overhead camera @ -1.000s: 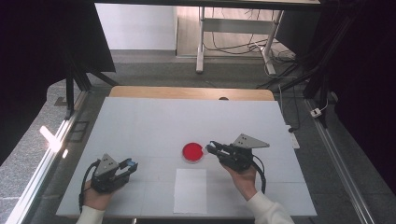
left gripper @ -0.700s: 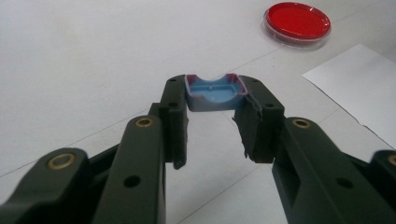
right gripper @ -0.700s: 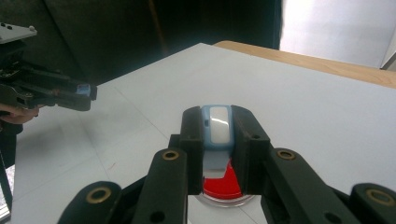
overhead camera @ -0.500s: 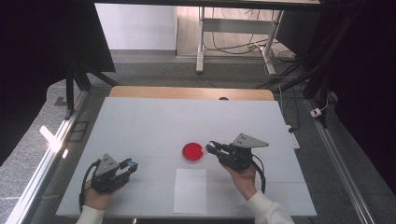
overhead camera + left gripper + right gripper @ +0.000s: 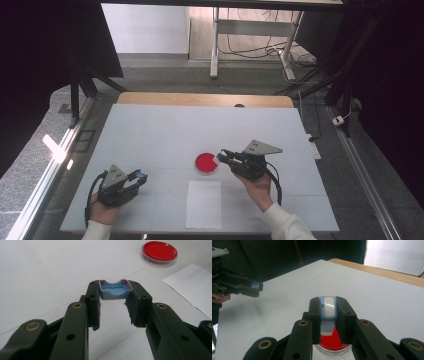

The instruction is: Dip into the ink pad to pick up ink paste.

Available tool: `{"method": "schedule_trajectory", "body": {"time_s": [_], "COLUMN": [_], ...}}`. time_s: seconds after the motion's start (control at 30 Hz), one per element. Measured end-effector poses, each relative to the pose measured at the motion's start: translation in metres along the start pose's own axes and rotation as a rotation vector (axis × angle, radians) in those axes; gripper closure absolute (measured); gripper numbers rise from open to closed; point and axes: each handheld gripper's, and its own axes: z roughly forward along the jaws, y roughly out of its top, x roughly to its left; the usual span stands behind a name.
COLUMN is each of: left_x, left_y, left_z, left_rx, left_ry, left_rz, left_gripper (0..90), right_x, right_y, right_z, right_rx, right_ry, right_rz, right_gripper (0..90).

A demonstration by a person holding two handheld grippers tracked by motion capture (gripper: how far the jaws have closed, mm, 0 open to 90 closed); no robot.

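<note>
While nothing on the white table (image 5: 150,130) has shifted since a second ago, the left gripper (image 5: 140,176), at seven o'clock, stays clamped on a small blue cap (image 5: 115,289). At centre sits the red dish (image 5: 206,163), a paper sheet (image 5: 204,204) at its six o'clock. At the dish's three o'clock, the right gripper (image 5: 222,157) remains closed on a blue-and-white piece (image 5: 329,307), poised at the dish's rim.

High view looks down from above the near edge of the worktop (image 5: 165,125) — both gripper views sit low and close, sharing the red dish (image 5: 206,163).
</note>
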Motion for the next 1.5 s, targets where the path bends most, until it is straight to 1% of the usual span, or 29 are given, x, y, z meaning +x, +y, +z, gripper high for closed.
{"method": "schedule_trajectory", "body": {"time_s": [0.17,0.27,0.43,0.5,0.63,0.8,0.93,1.13,1.33,1.5], "left_x": [0.0,0.0,0.0,0.0,0.0,0.0,0.0,0.0,0.0,0.0], "left_y": [0.0,0.0,0.0,0.0,0.0,0.0,0.0,0.0,0.0,0.0], "left_z": [0.001,0.001,0.001,0.001,0.001,0.001,0.002,0.002,0.003,0.004], "left_rx": [0.006,0.004,0.004,0.005,0.004,0.005,0.007,0.007,0.006,0.008], "left_ry": [-0.004,-0.002,-0.004,-0.006,-0.006,-0.01,-0.014,-0.016,-0.019,-0.022], "left_rz": [0.004,0.005,0.004,0.005,0.006,0.008,0.009,0.011,0.013,0.015], "left_gripper": [64.8,64.8,64.8,64.7,64.8,64.8,64.8,64.7,64.8,64.8], "right_x": [-0.002,-0.002,-0.005,-0.005,-0.006,-0.007,-0.008,-0.013,-0.014,-0.014], "right_y": [0.001,0.003,0.004,0.004,0.005,0.005,0.004,0.003,0.005,0.005], "right_z": [0.008,0.016,0.026,0.03,0.038,0.047,0.053,0.061,0.07,0.073], "right_rx": [0.02,0.039,0.069,0.09,0.112,0.165,0.197,0.22,0.251,0.27], "right_ry": [0.01,0.004,0.003,0.002,0.002,0.003,0.001,-0.007,-0.011,-0.01], "right_rz": [-0.003,-0.021,-0.029,-0.035,-0.039,-0.058,-0.062,-0.068,-0.092,-0.097], "right_gripper": [75.8,75.8,75.8,75.8,75.8,75.7,75.7,75.7,75.8,75.7]}}
